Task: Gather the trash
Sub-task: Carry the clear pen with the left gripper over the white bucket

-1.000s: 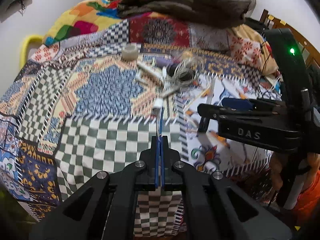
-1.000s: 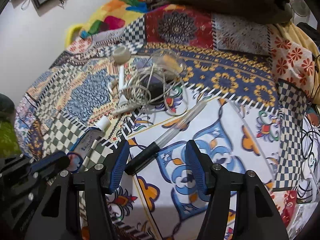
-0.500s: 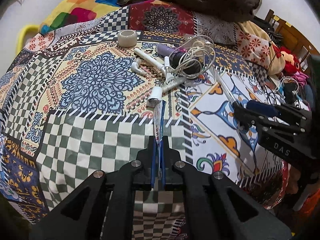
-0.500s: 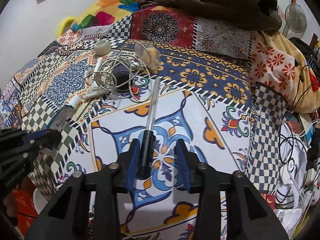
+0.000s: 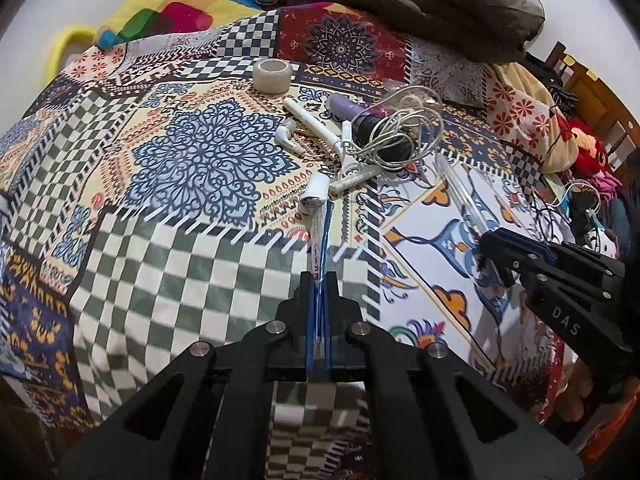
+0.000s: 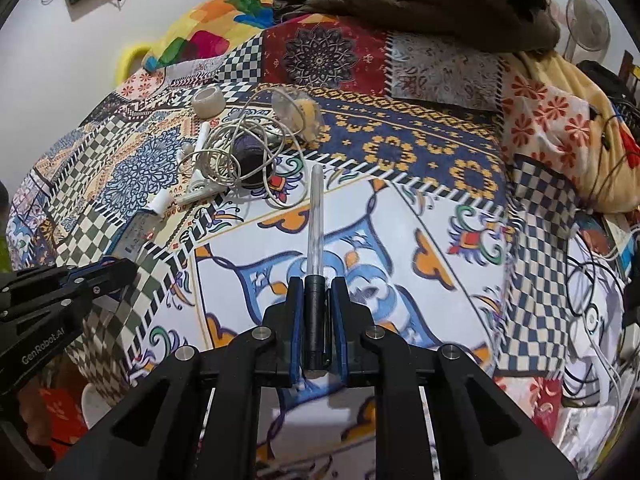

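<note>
Since a second ago, the right gripper is closing its jaws around the pen's black cap on the patchwork bedspread. Leftward, the left gripper is clamping a flattened toothpaste tube by its crimped tail. Both look light; the stiff, slippery pen probably needs a capped-end hold.

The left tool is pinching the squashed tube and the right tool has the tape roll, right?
Not quite. The right tool is closing on the pen, as the right wrist view shows; the tape roll lies untouched. The left tool does pinch the tube.
</note>
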The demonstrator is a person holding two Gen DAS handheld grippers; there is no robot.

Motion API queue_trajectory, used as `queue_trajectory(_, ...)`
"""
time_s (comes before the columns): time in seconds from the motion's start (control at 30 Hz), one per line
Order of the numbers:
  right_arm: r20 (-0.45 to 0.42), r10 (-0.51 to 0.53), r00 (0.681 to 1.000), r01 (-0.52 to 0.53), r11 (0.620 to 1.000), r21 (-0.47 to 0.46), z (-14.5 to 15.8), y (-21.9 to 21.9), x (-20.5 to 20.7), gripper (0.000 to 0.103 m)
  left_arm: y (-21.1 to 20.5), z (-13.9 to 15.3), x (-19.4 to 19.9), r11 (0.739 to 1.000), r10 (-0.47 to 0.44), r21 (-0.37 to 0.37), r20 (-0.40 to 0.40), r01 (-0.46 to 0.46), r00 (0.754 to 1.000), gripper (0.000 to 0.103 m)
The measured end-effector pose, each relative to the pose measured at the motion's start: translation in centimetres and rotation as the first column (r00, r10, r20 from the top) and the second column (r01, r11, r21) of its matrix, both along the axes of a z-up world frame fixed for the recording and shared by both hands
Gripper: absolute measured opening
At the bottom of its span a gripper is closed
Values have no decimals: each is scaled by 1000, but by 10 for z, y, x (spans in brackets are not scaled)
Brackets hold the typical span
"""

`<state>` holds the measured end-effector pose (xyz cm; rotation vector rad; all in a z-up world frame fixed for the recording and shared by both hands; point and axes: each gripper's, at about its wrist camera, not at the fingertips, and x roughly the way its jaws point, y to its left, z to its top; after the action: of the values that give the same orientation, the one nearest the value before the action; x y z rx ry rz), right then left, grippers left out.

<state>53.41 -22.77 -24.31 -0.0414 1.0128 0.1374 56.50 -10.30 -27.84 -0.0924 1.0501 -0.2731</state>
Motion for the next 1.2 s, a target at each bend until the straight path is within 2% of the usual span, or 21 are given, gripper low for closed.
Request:
queue_trajectory(0.1,9,-6,1000,6,1000,6,10,-4,-9,13,2,13,-10,1000,9,-2,14,-9,1000,2)
queue_trajectory(0.33,71,-7,997,4,999,34,57,-11,-38,13,10,64,-44,999,32,-16,89,-31,996,2)
queue_trajectory(0.77,232,64,971,-79,995,55,147,25,-108,13,46,159,-134,995,97,-30,241,-92,966,2)
queue_trajectory(1.0,277,124,953,-153,985,84,173,57,-148,13,88,190,-190,986,168,-34,286,-166,943,2)
queue_trajectory(1.2,281,191,940,-228,968,104,181,94,-177,13,136,199,-240,969,244,-39,301,-244,922,2)
